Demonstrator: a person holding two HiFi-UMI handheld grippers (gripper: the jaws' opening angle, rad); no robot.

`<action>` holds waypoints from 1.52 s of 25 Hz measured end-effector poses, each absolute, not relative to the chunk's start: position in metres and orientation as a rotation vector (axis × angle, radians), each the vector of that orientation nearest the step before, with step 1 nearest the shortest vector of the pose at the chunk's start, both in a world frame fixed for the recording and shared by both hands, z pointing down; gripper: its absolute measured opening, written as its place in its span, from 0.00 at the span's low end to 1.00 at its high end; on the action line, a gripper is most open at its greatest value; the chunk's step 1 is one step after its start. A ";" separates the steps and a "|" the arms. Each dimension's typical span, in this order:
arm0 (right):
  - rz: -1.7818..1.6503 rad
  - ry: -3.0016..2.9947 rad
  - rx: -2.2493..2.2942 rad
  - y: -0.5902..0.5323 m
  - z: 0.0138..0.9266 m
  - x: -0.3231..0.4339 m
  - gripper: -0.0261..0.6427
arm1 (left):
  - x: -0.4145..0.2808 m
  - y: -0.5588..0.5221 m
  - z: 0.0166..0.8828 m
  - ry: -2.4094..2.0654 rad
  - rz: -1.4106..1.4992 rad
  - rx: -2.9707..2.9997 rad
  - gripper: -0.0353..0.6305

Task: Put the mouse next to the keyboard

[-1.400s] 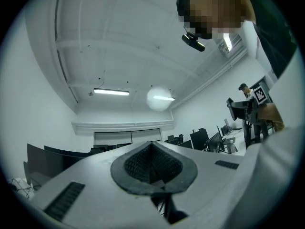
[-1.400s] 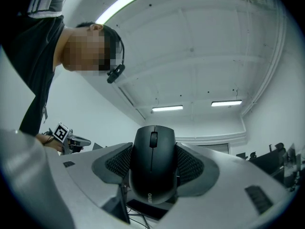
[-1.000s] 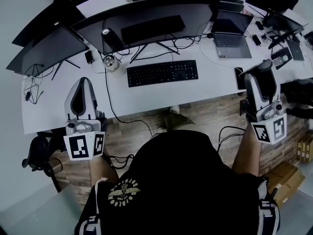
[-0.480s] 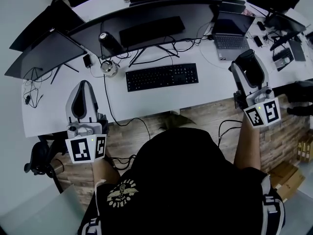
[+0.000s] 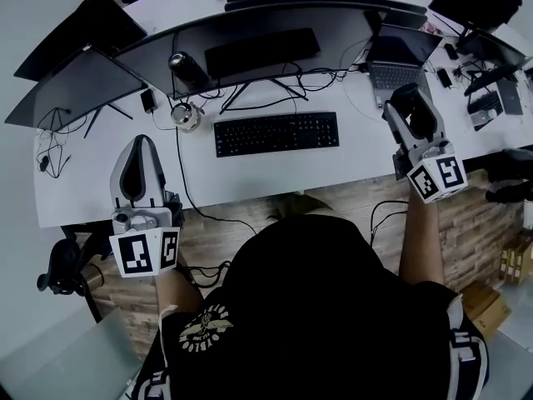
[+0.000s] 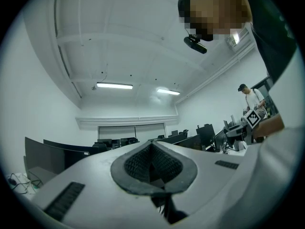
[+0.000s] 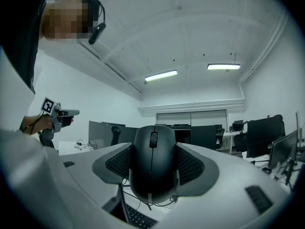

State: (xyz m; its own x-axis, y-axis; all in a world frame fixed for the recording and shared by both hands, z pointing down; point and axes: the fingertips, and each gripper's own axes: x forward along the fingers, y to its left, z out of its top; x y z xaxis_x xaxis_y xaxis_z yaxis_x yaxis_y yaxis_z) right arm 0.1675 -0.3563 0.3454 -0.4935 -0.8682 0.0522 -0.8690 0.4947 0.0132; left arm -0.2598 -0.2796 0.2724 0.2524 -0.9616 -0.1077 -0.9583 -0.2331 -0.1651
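White desk [image 5: 366,152] — it is stretching across the head view under and ahead of both pairs of fingers, carrying curved monitors [image 5: 250,36] along its far side. The black keyboard [image 5: 276,133] is lying flat on it, between the two pairs of fingers and a little beyond them; in the right gripper view its keys are showing just below the fingers. An open laptop [image 5: 398,69] is sitting just beyond the right fingertips. A dark upright cylinder [image 5: 185,67] is standing well beyond the left fingers; whether it is holding anything cannot be told.

The left gripper [image 6: 152,166] is hanging over the desk's near edge with its jaws closed together, the ribbed pads [image 6: 136,166] meeting and nothing lying between them.

The right gripper [image 7: 153,162] is clamping a black mouse [image 7: 153,175] — one ribbed pad is pressing on each flank, the scroll wheel is facing the camera, and the mouse is being held off the desk, to the right of the keyboard and apart from it. Small pale lettering near the mouse's lower end is too small to read.
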 end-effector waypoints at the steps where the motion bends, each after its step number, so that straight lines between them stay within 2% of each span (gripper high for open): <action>1: 0.039 -2.664 1.546 -0.360 0.352 0.168 0.47 | -0.260 -0.281 0.273 1.816 -0.024 -2.320 0.06; 38: 0.616 -2.325 1.409 -0.417 0.604 0.187 0.47 | -0.270 -0.307 0.281 1.922 -0.077 -2.252 0.06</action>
